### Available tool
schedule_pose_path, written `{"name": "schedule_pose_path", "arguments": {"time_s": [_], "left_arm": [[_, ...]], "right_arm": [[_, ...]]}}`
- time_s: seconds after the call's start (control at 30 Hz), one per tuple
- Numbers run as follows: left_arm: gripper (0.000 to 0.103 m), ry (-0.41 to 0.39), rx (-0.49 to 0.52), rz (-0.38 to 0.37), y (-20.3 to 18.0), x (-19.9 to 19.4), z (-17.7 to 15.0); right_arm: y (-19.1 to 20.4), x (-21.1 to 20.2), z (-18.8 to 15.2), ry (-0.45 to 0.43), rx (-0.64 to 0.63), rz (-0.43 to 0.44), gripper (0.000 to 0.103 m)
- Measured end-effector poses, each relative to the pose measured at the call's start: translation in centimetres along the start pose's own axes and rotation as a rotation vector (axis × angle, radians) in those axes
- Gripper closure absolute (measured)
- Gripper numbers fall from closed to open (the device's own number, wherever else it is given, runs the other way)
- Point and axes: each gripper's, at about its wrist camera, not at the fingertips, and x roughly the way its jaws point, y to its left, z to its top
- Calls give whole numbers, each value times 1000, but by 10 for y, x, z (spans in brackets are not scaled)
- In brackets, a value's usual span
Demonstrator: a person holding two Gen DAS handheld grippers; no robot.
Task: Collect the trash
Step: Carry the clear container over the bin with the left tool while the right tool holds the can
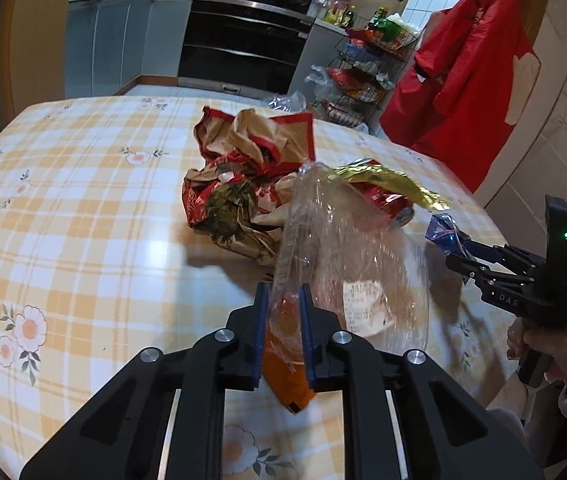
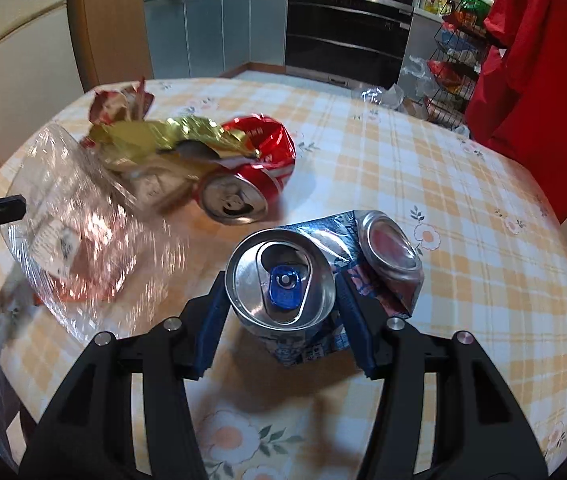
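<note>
Two grippers, two cans, one clear bag. Bottom centre of the left view, my left gripper (image 1: 283, 292) has its fingers (image 1: 260, 320) pinched on the clear plastic bag (image 1: 347, 248), lifted over the checked bench (image 1: 83, 208). Bottom centre of the right view, my right gripper (image 2: 279, 280) clamps a crushed blue can (image 2: 283, 280), its top facing the lens; the left view shows only a blue scrap of it. Farther, mid-frame, a red can (image 2: 251, 176) lies on its side under a gold wrapper (image 2: 163, 140). The left view alone shows the whole crumpled red-and-tan wrapper heap (image 1: 247, 168), upper centre.
</note>
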Motion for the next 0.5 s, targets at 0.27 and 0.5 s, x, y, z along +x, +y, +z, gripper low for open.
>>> {"name": "schedule_pose_path", "arguments": {"time_s": [0.27, 0.5], "left_arm": [[89, -32, 32, -10, -10, -31, -4], [89, -62, 45, -1, -10, -64, -9]], "right_arm": [[12, -31, -4, -46, 12, 21, 48], [27, -69, -7, -108, 22, 56, 48]]}}
